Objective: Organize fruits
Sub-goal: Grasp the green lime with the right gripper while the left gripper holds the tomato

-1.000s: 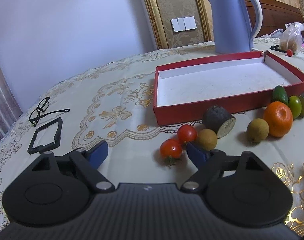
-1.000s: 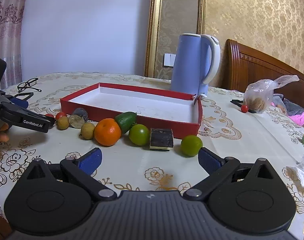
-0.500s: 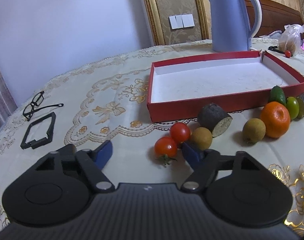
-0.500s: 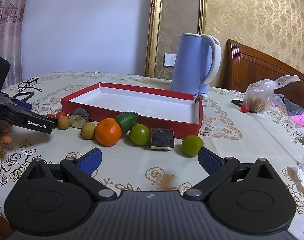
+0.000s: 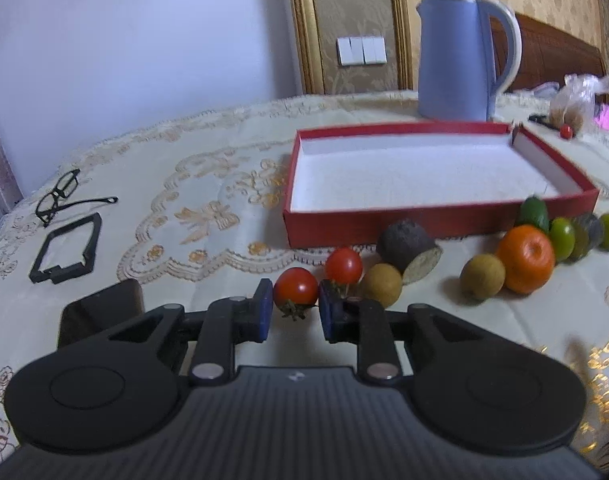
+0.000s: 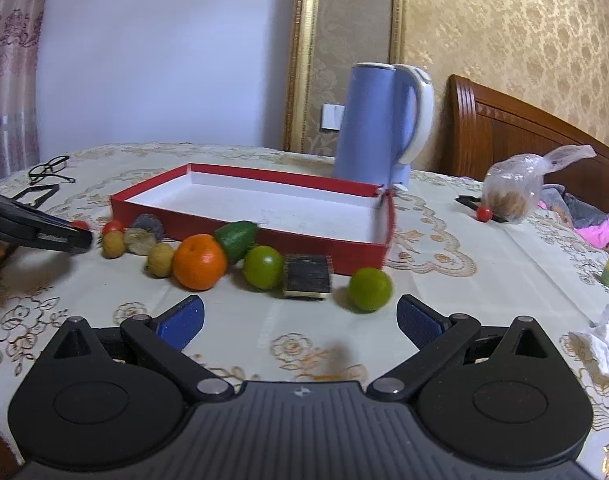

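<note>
My left gripper (image 5: 295, 309) is shut on a red cherry tomato (image 5: 295, 290) at table level, its blue pads on both sides. A second tomato (image 5: 343, 265), a brown longan (image 5: 382, 284) and a dark cut fruit (image 5: 408, 249) lie just beyond. An orange (image 5: 526, 258), another longan (image 5: 482, 282) and green fruits (image 5: 561, 233) line the front wall of the empty red box (image 5: 384, 227). My right gripper (image 6: 300, 318) is open and empty, low over the cloth before a green lime (image 6: 370, 289) and a dark block (image 6: 307, 276). The left gripper shows at the left edge there (image 6: 64, 236).
A blue kettle (image 5: 460, 56) stands behind the box. Glasses (image 5: 60, 196) and a black frame (image 5: 66, 254) lie at the left. A plastic bag (image 6: 512, 192) and a small tomato (image 6: 483, 213) sit at the right, crumpled tissue (image 6: 606, 340) near the right edge.
My left gripper moved forward and closed its pads on the near cherry tomato. The right gripper stayed open and nearly still.
</note>
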Motion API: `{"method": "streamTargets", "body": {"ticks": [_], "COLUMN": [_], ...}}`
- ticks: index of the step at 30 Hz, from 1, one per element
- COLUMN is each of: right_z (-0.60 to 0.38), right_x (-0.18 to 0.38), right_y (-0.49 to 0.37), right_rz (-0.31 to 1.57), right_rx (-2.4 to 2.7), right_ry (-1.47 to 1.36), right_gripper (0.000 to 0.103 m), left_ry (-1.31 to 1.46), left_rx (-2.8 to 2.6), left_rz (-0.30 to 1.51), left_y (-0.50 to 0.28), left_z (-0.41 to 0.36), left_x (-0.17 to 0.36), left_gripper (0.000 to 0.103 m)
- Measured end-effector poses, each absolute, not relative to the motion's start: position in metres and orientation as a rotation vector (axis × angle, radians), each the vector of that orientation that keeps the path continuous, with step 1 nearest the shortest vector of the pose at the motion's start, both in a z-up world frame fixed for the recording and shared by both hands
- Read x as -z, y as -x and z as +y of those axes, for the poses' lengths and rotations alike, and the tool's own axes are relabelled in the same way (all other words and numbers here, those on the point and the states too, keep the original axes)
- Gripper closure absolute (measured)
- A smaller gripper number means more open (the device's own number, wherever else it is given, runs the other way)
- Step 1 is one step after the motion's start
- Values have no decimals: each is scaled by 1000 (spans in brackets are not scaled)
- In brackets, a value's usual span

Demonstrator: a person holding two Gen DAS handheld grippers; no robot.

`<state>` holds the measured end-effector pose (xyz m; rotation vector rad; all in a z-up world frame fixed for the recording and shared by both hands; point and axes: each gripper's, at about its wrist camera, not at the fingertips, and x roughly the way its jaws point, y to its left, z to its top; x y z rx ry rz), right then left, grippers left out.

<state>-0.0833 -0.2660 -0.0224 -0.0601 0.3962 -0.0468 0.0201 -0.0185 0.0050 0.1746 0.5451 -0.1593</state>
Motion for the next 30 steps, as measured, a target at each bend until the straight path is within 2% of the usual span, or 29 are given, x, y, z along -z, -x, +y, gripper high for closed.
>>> {"method": "streamTargets", "body": {"ticks": [7, 9, 11, 14, 23, 30], "right_z": [-287, -297, -308, -322, -316, -314], "right_x": [18, 19, 20, 23, 30, 31], "right_y": [78, 73, 67, 56, 36, 17], "right_rz": [387, 403, 426, 464, 507, 548], "right_rx": [88, 106, 124, 147, 79, 28], "right_ry": [79, 68, 55, 42, 76, 26], "right_gripper": [3, 11, 23, 32, 34, 68], "left_ry": [-143, -145, -160, -179, -198, -194], "left_rx": [146, 160, 176, 197, 204, 197], "left_rz": [517, 520, 528, 526, 546, 546], "left_y": [1, 5, 8, 12, 12, 11], "left_z": [-25, -29, -36, -44, -52, -48], "left_x": [-25, -25, -24, -22, -16, -14], "left_gripper": [80, 80, 80, 80, 80, 80]}}
